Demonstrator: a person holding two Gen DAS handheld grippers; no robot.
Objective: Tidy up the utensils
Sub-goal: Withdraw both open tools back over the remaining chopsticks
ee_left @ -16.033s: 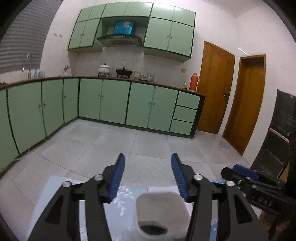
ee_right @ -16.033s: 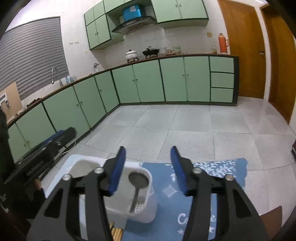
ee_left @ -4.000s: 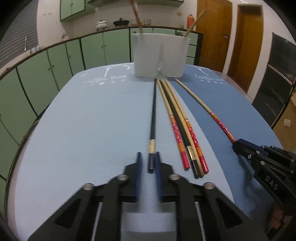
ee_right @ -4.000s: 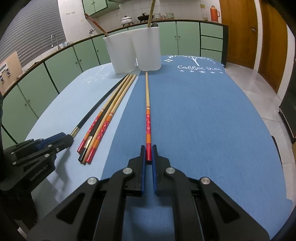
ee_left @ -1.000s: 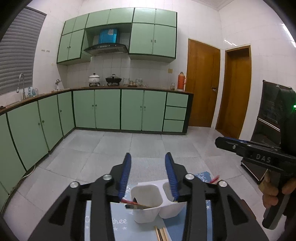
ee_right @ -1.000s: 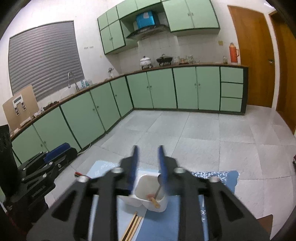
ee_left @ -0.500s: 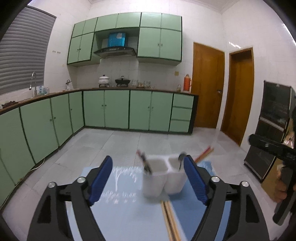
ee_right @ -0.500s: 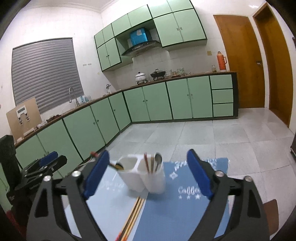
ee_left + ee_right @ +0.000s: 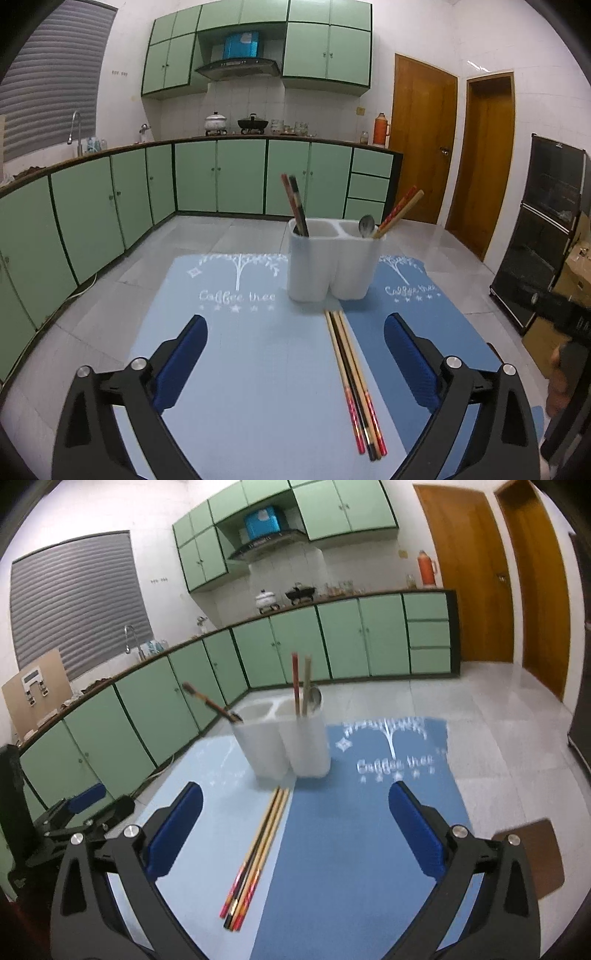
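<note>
A white two-compartment utensil holder [image 9: 334,258] stands at the far end of the blue table mat [image 9: 240,369]; it also shows in the right wrist view [image 9: 286,744]. Its left compartment holds two dark and red chopsticks [image 9: 295,205]. Its right compartment holds a spoon [image 9: 366,225] and two chopsticks [image 9: 400,210]. Three chopsticks [image 9: 354,380] lie together on the mat in front of the holder, also seen in the right wrist view [image 9: 256,860]. My left gripper [image 9: 295,365] is open and empty above the mat. My right gripper [image 9: 295,834] is open and empty too.
The mat covers a small table with floor tiles beyond its edges. Green kitchen cabinets [image 9: 221,177] line the far wall and left side. Wooden doors [image 9: 424,144] stand at the right. The left gripper's body [image 9: 74,812] shows at the right view's left edge.
Both grippers have pulled back from the holder and lowered, still wide open. The holder now looks farther away and the three chopsticks on the mat are in fuller view.
</note>
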